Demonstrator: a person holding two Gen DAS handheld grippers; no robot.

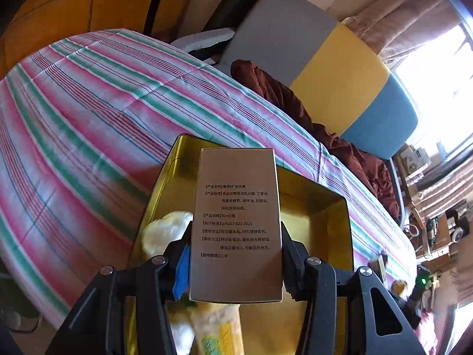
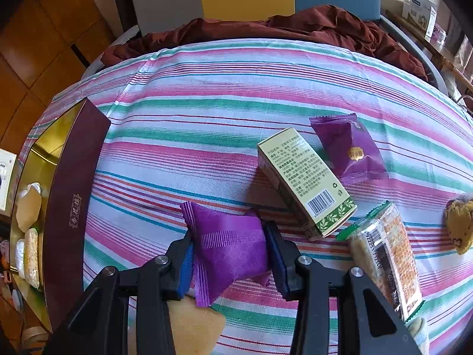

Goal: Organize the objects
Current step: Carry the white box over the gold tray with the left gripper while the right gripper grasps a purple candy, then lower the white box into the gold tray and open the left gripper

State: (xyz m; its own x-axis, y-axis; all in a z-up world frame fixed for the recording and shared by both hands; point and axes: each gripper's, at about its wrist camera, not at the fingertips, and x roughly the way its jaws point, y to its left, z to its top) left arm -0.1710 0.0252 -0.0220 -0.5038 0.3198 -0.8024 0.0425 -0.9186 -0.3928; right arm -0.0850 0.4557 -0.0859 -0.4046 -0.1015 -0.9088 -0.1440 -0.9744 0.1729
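Observation:
My left gripper [image 1: 235,254] is shut on a tan carton [image 1: 236,224] with printed text, held over the open gold tin [image 1: 340,207], which lies on the striped bedcover. A pale fluffy item [image 1: 165,230] and a yellow packet [image 1: 218,331] lie in the tin under the carton. In the right wrist view my right gripper [image 2: 227,254] is shut on a purple snack packet [image 2: 230,251] just above the bedcover. The tin [image 2: 44,153] with its maroon side [image 2: 71,195] sits at the left edge there.
On the bedcover to the right lie a cream-and-green carton [image 2: 304,177], a second purple packet [image 2: 348,151], a clear cracker pack [image 2: 387,254] and a cookie [image 2: 461,224]. A tan pastry [image 2: 192,328] lies under the right gripper. A brown blanket [image 2: 295,26] and a grey-yellow-blue headboard [image 1: 325,68] lie beyond.

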